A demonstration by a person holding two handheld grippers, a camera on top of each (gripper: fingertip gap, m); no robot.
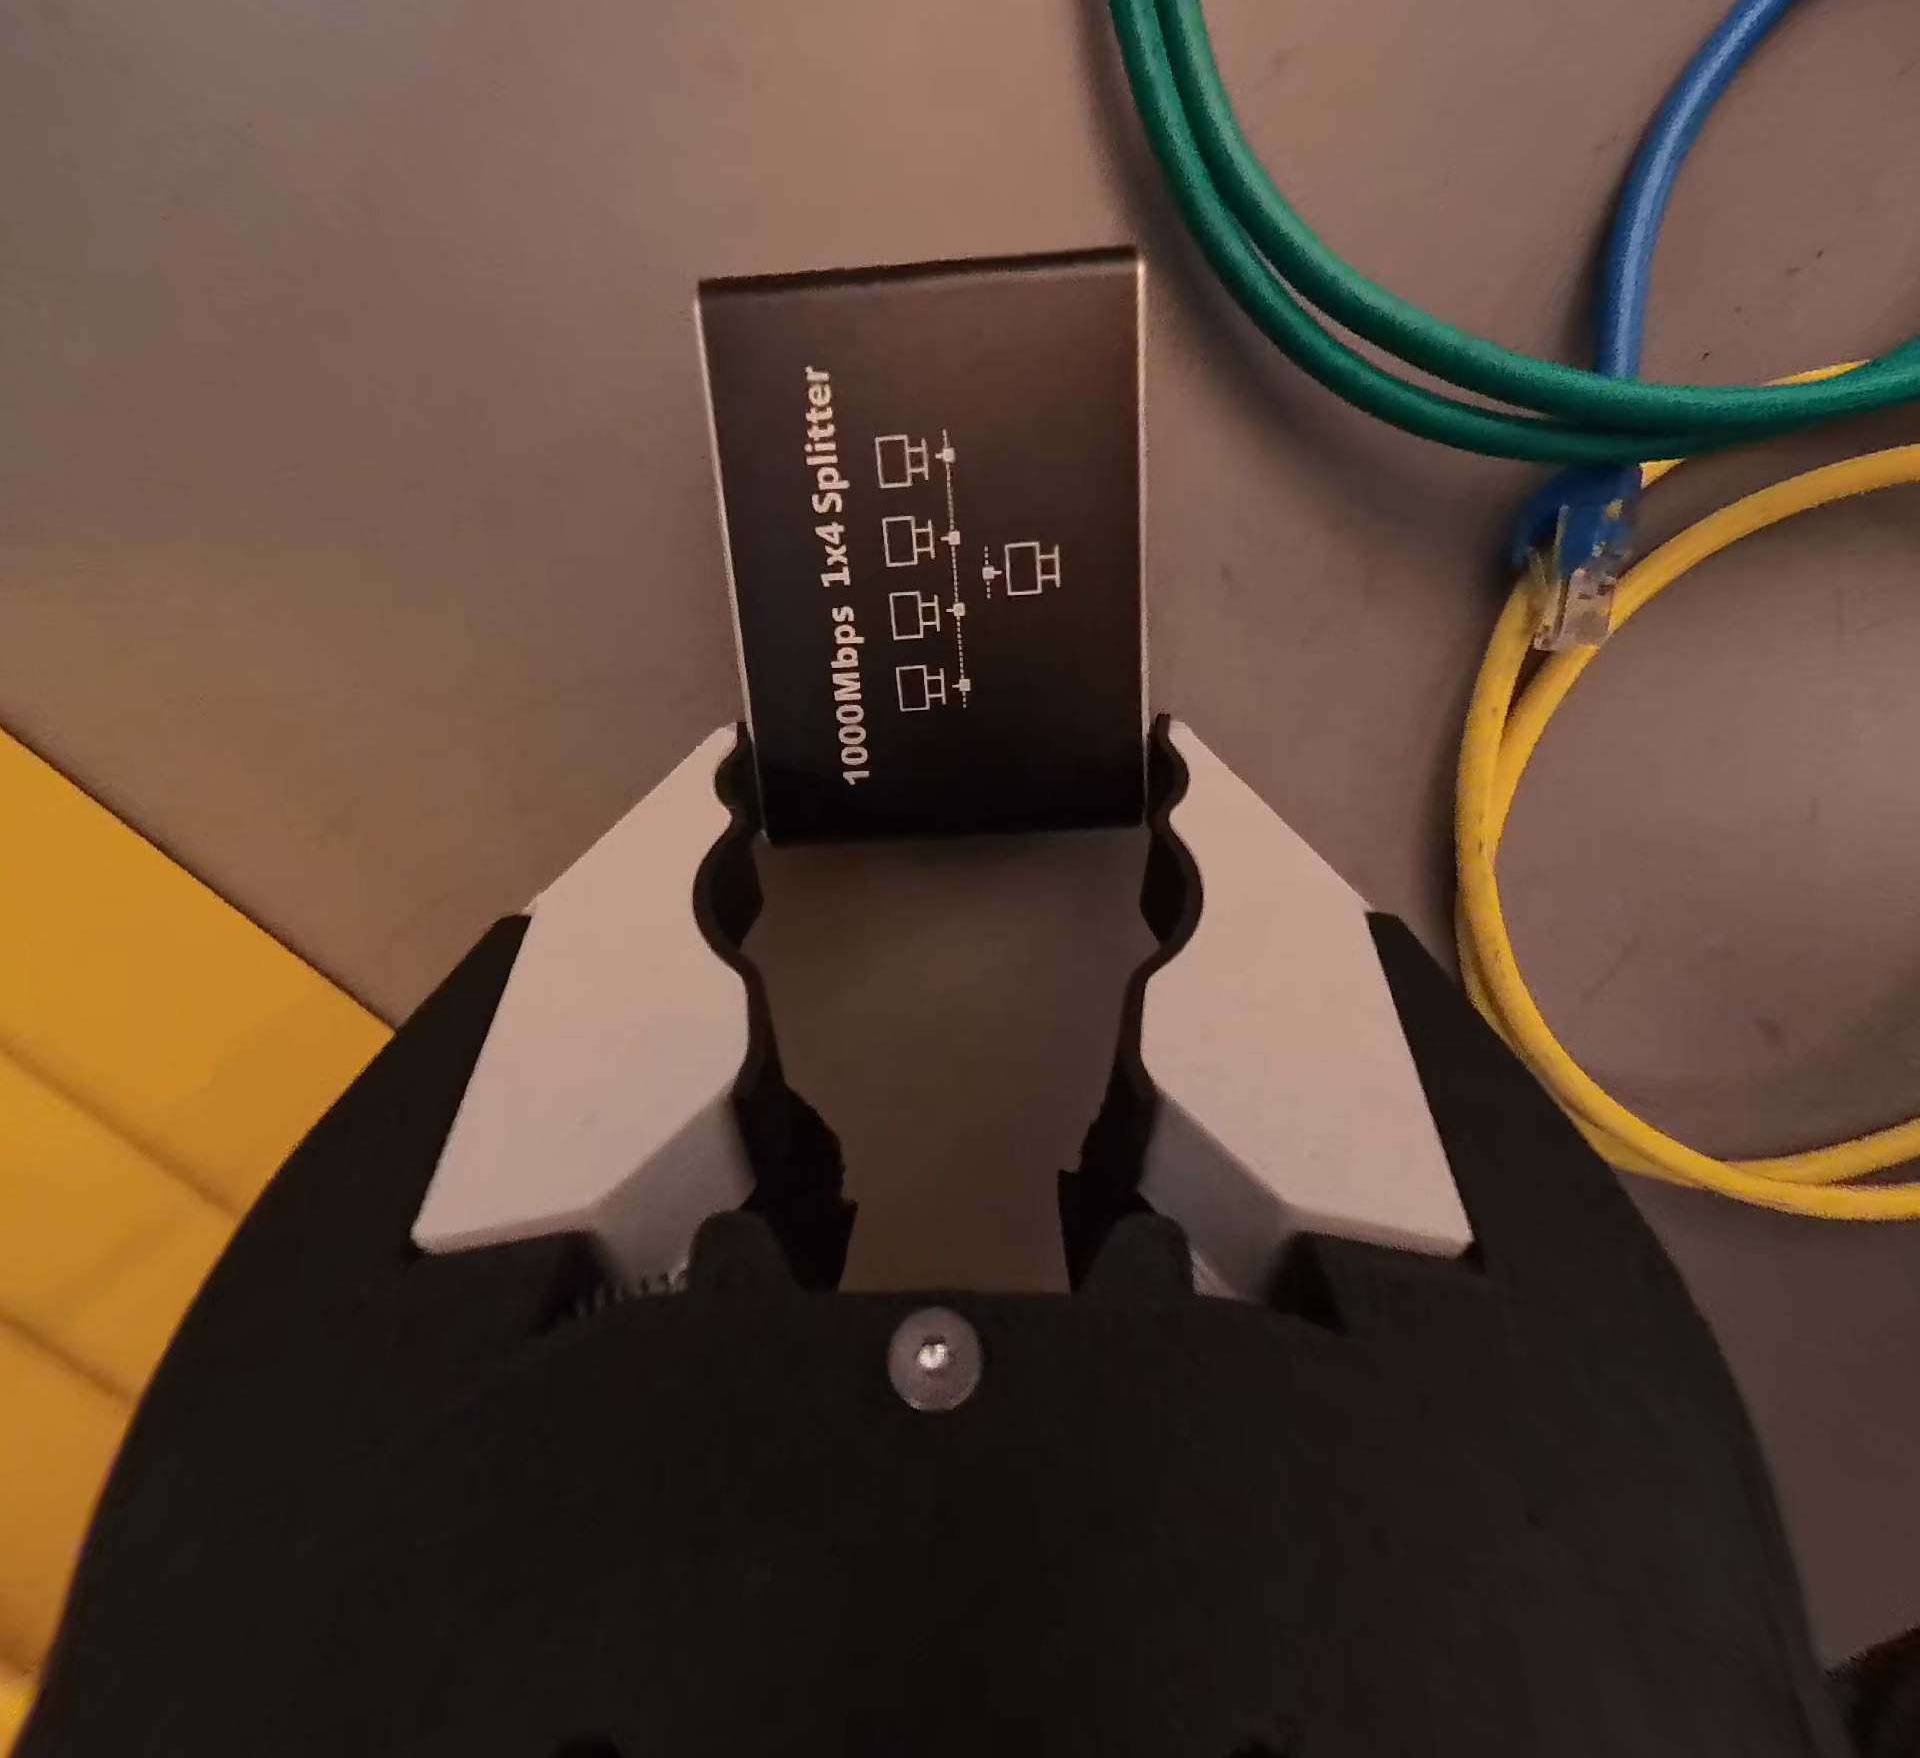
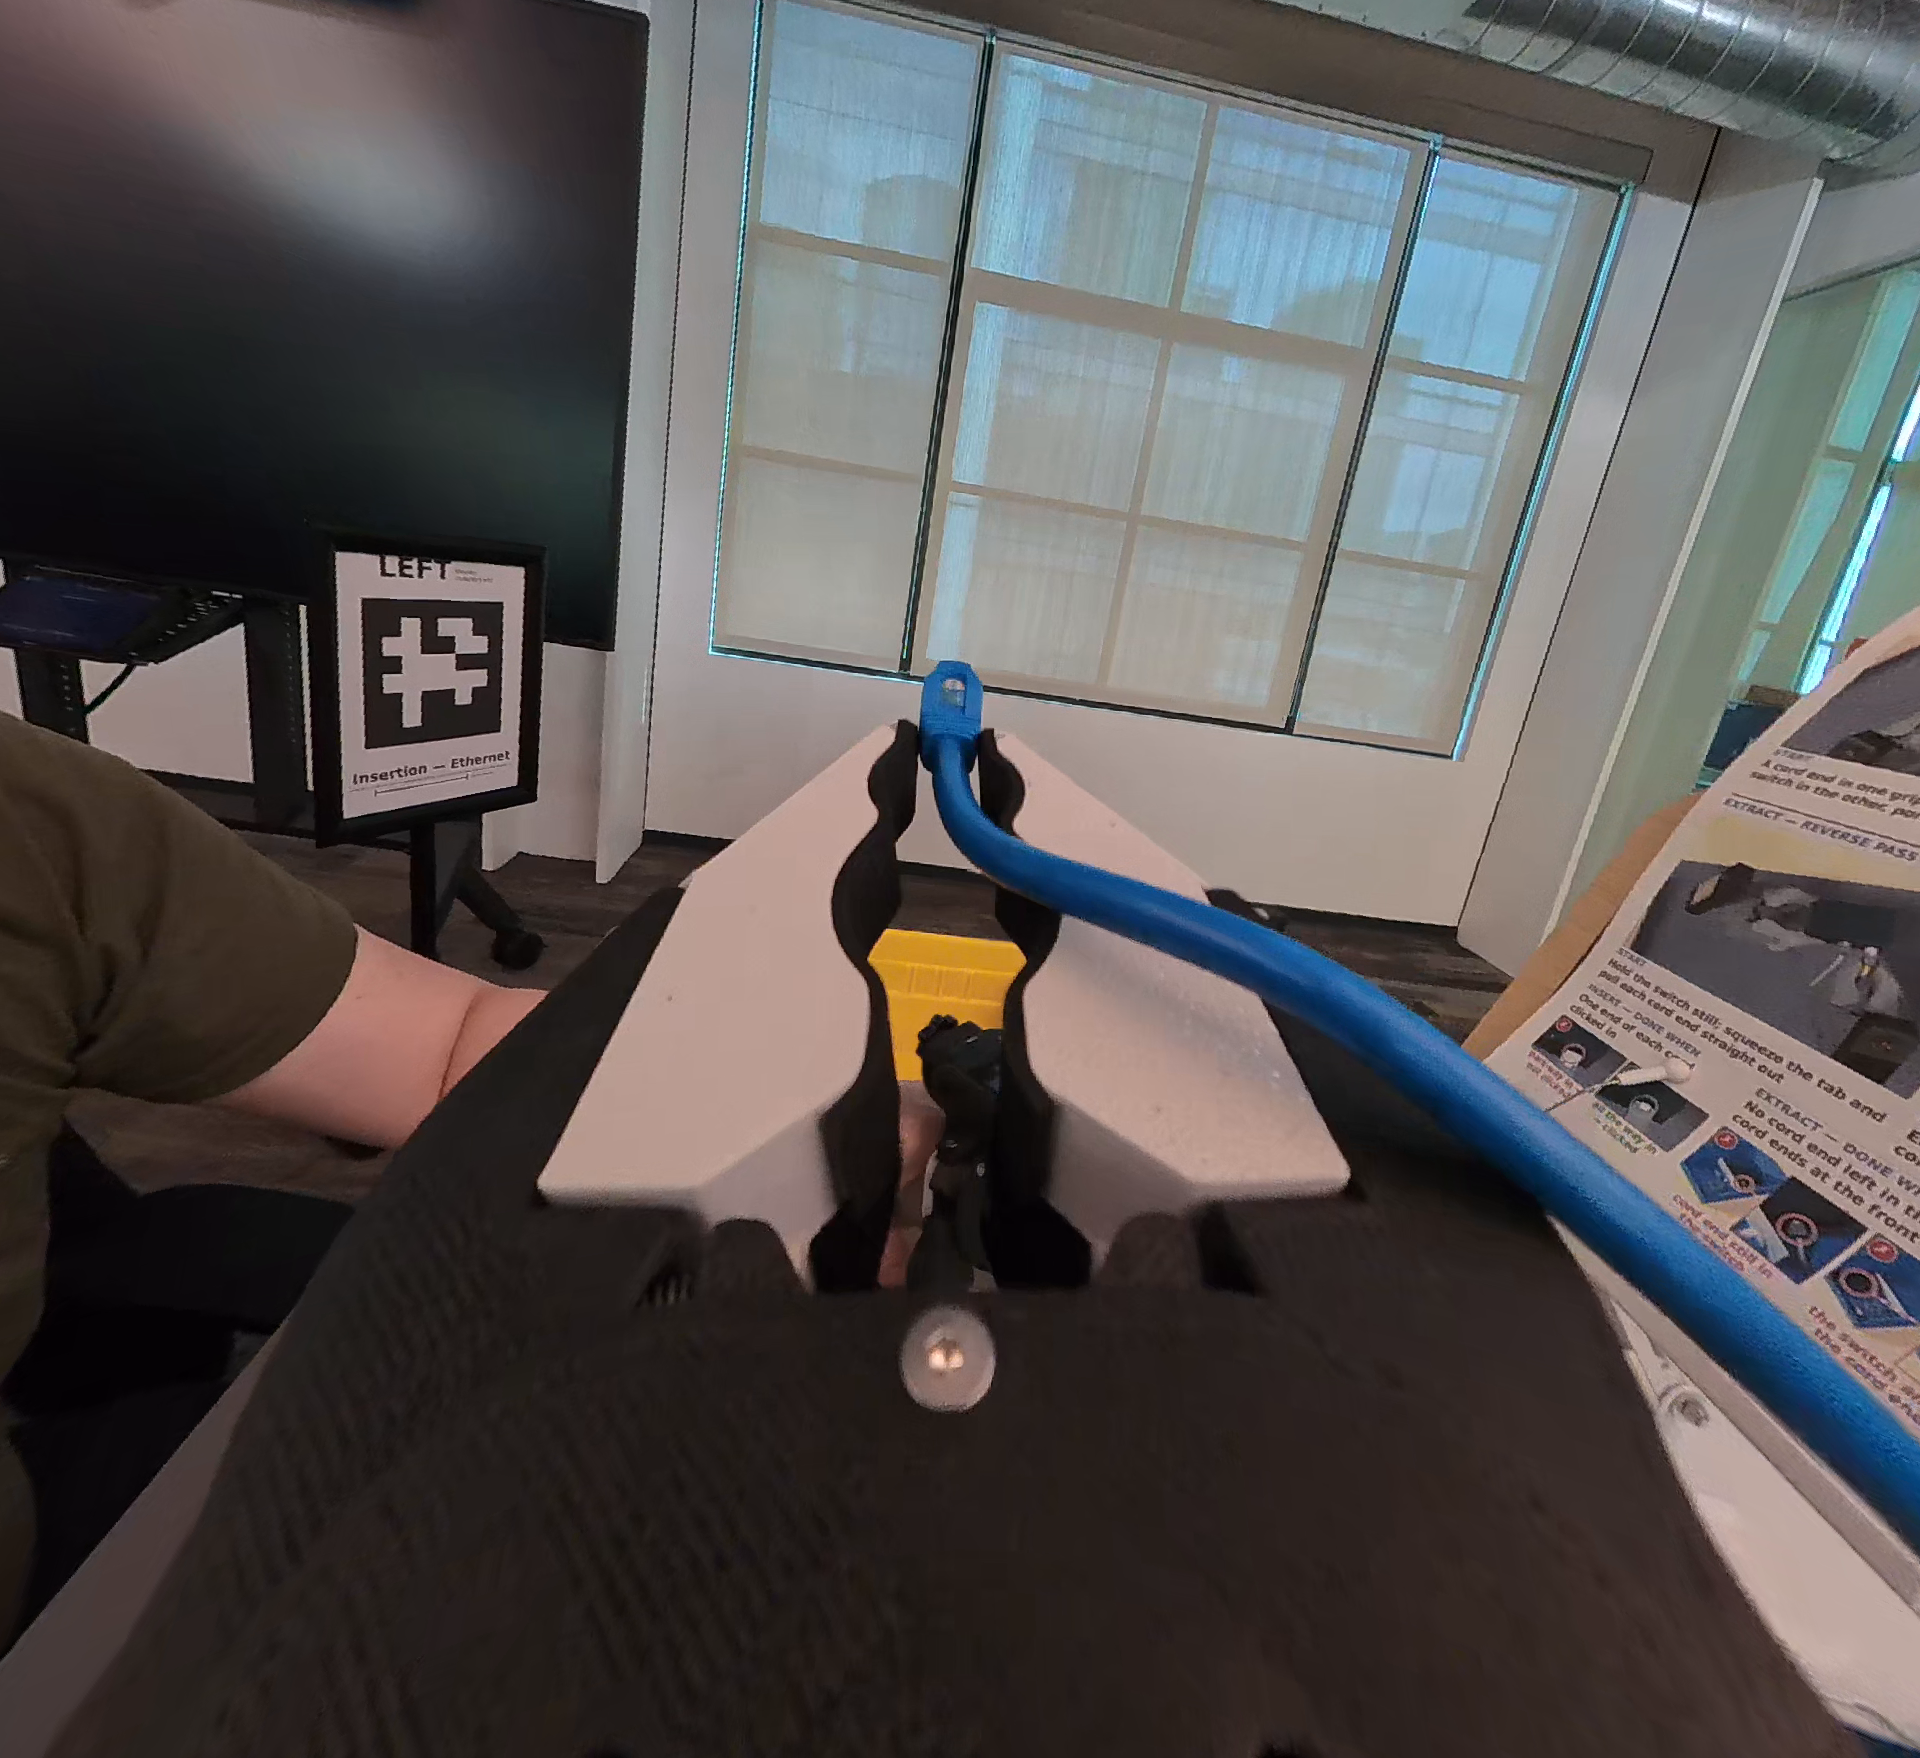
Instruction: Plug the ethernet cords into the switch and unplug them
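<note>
The switch (image 1: 935, 545) is a small black box with white markings, lying on the grey table (image 1: 416, 254). My left gripper (image 1: 951, 752) is shut on the switch's near end, one fingertip against each side. Its ports are hidden from this view. Green (image 1: 1247, 202), blue (image 1: 1662, 181) and yellow (image 1: 1496, 877) cords lie looped to the right, with a blue plug (image 1: 1579, 534) and a clear plug (image 1: 1569, 607) loose on the table. My right gripper (image 2: 948, 752) is raised in the air, shut on a blue cord (image 2: 1351, 1012) just behind its plug (image 2: 951, 695), which points away from me.
A yellow surface (image 1: 125, 1033) lies at the table's left edge. The right wrist view shows a person's arm (image 2: 312, 1033) at left, a yellow bin (image 2: 940, 981) below the fingers, a framed marker sign (image 2: 431, 680), a dark screen (image 2: 312, 306) and an instruction sheet (image 2: 1766, 1033) at right.
</note>
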